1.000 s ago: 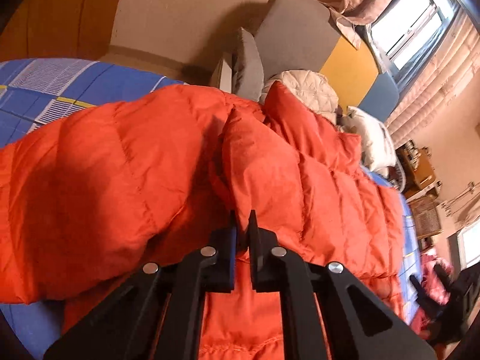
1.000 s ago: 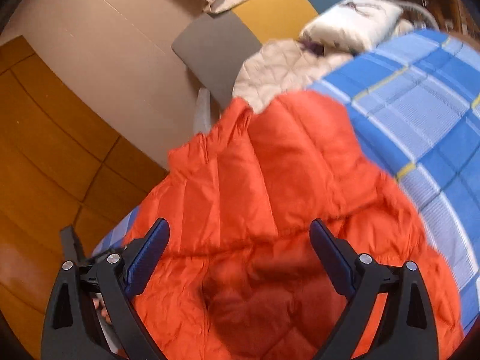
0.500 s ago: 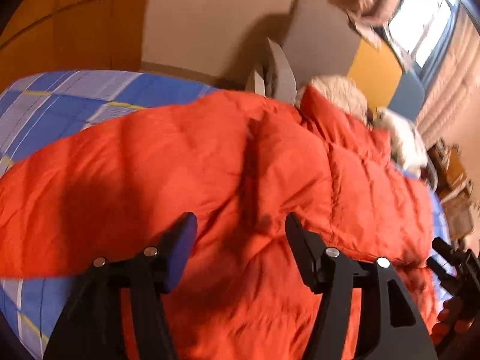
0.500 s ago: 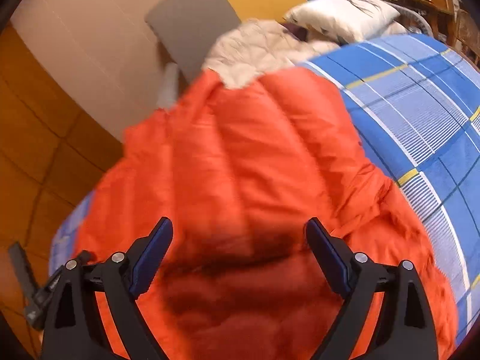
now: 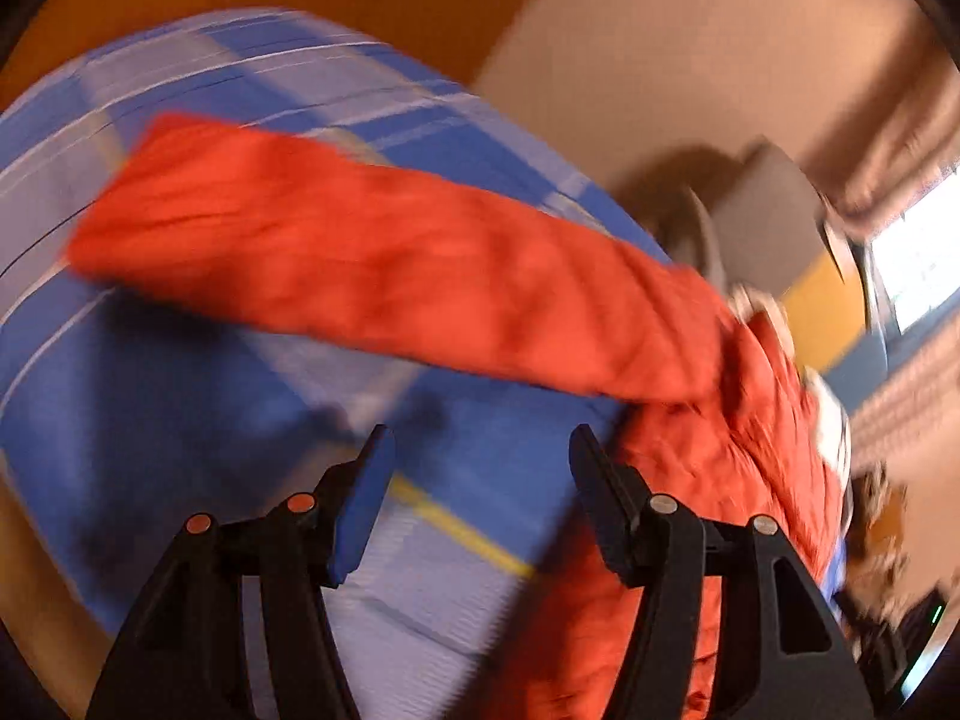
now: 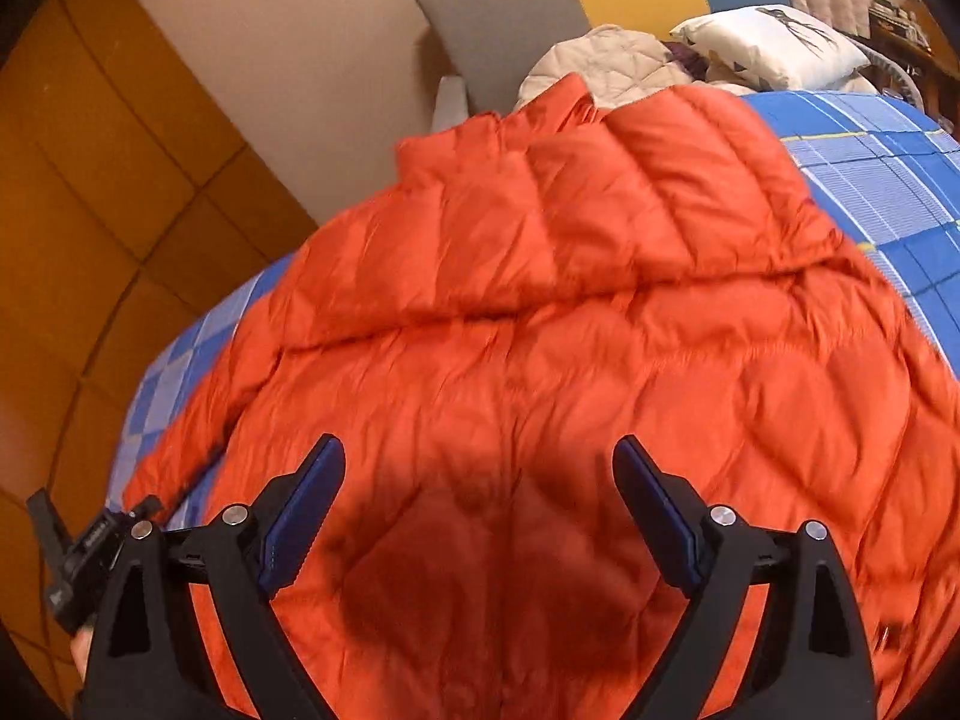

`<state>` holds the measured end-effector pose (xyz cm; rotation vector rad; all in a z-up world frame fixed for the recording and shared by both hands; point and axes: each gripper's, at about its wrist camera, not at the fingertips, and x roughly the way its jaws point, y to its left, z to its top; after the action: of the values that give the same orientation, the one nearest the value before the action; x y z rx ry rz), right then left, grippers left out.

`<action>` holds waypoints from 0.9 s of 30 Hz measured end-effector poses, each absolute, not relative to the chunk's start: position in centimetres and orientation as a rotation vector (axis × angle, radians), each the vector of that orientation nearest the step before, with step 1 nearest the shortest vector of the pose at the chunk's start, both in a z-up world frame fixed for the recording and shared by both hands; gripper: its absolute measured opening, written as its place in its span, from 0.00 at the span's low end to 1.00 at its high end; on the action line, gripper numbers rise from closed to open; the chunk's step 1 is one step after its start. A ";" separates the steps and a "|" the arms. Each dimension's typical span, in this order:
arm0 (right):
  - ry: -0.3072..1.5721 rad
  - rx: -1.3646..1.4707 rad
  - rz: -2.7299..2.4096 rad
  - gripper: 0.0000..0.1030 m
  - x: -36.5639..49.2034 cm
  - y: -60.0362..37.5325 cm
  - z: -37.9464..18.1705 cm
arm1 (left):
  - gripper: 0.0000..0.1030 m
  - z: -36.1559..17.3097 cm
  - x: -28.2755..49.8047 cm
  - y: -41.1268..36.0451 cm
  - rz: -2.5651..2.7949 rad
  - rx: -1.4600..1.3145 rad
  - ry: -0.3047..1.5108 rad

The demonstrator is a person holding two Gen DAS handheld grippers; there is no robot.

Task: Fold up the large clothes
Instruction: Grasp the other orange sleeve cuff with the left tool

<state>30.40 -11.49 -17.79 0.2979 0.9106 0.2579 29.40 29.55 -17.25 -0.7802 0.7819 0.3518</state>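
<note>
While a blue plaid bedspread [image 6: 870, 180] covers the bed, an orange down jacket [image 6: 570, 330] lies spread across it, one sleeve [image 5: 360, 252] stretched out flat toward the bed's far edge. Behind the jacket sit a cream quilted garment [image 6: 606, 66] and a white pillow [image 6: 774, 45]. Above the jacket's body the right gripper [image 6: 480, 504] hovers, jaws wide and empty. Over bare bedspread below the sleeve, the left gripper [image 5: 480, 480] also stands parted, gripping nothing.
</note>
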 end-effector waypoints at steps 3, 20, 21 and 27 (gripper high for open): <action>0.909 0.277 0.268 0.90 29.6 -11.0 -17.6 | 0.61 -18.5 26.7 33.6 0.467 -0.893 0.744; 0.939 0.189 0.252 0.90 25.7 -10.1 -17.2 | 0.07 -19.1 27.1 43.2 0.558 -1.066 0.555; 0.939 0.189 0.253 0.90 25.7 -10.1 -17.3 | 0.07 -17.6 27.6 42.6 0.527 -1.034 0.533; 0.934 0.224 0.277 0.90 25.8 -10.0 -17.3 | 0.07 -8.7 32.1 35.5 0.290 -0.789 0.434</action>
<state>25.76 -10.04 -17.26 0.2244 0.9338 0.2768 32.14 35.51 -8.72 -0.7893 0.4341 0.2903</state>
